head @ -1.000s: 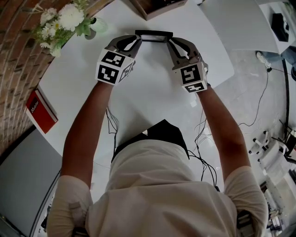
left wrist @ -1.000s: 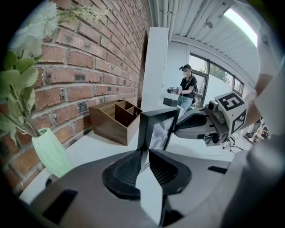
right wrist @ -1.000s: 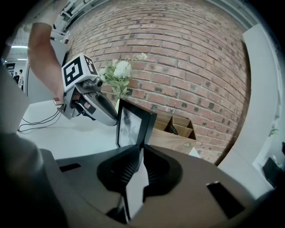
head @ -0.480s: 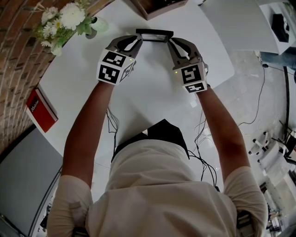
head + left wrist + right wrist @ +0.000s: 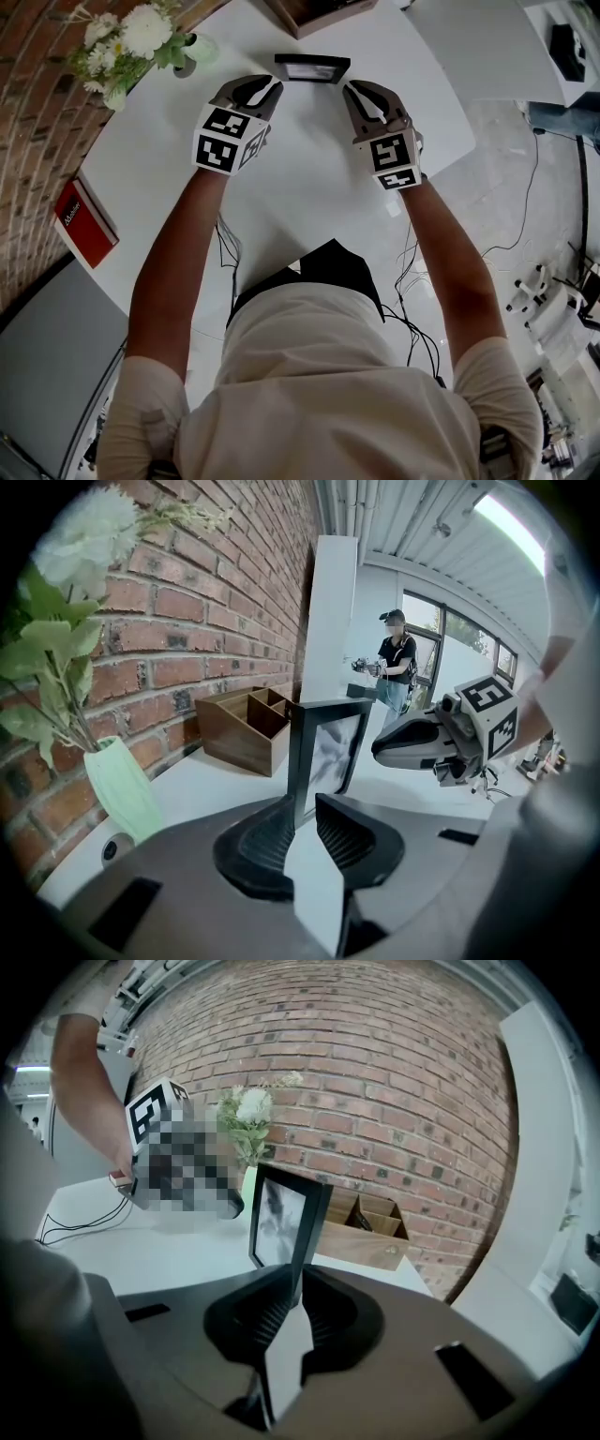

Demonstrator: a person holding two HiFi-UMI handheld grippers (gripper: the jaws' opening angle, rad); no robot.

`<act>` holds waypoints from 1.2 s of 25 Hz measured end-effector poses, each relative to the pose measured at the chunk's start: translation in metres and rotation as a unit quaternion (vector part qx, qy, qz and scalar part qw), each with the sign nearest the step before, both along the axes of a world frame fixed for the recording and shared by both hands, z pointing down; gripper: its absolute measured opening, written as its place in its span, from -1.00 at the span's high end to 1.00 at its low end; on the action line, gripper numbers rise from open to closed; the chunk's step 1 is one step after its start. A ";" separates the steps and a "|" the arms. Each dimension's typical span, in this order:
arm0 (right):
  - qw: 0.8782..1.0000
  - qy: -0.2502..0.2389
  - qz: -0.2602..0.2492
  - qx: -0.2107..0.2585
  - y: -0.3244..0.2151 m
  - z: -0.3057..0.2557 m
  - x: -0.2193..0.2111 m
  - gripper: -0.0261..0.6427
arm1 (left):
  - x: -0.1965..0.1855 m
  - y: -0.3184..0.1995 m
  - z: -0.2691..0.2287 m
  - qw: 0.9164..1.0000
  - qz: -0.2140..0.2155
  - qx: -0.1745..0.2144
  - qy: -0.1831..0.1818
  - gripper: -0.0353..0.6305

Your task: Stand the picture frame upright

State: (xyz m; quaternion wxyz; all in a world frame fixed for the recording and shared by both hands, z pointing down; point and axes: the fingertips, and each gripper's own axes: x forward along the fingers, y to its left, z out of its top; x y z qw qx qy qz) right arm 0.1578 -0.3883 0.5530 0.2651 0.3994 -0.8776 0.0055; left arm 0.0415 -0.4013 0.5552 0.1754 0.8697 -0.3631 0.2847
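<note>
Red book [image 5: 84, 225] at nine o'clock bears white lettering too small to read. Black frame [image 5: 311, 67] with a grey picture stands upright at twelve on table [image 5: 309, 183]. Left claw [image 5: 261, 89], just opening, and barely parted right claw [image 5: 364, 91] are both released and empty.

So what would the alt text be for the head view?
A black picture frame stands upright on a white table, with the left claw and right claw just short of it, both empty; the left claw's jaws have just been opening.
</note>
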 end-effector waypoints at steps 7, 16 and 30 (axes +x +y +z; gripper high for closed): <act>1.000 0.001 0.011 -0.004 0.021 -0.004 0.002 0.82 | -0.008 0.018 -0.009 1.000 -0.006 0.003 0.010 0.69; 0.999 -0.003 0.043 -0.005 0.073 -0.024 0.001 0.82 | -0.024 0.073 -0.031 0.999 -0.002 0.006 0.032 0.69; 0.990 -0.069 0.108 -0.050 0.211 -0.059 -0.032 0.82 | -0.057 0.212 -0.086 0.994 0.027 -0.004 0.109 0.70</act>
